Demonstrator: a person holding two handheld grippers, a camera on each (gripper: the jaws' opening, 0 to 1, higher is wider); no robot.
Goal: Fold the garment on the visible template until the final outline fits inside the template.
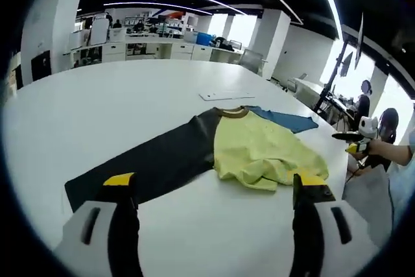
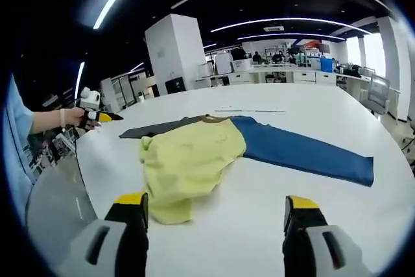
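Garment (image 1: 256,150) is lying spread on the white table (image 1: 97,108), its yellow body rumpled, a dark sleeve (image 1: 152,163) stretching one way and a blue sleeve (image 2: 305,150) the other. Left gripper (image 1: 217,189) is hovering just short of the yellow hem, jaws standing wide and holding nothing. Right gripper (image 2: 214,209) is hanging near the yellow edge too, jaws likewise spread apart and empty.

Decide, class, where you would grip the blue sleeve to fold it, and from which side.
Grip the blue sleeve at its free cuff end, coming in from the table's open side. It lies flat and straight, away from the yellow shirt body, so the cuff edge probably lifts most easily.
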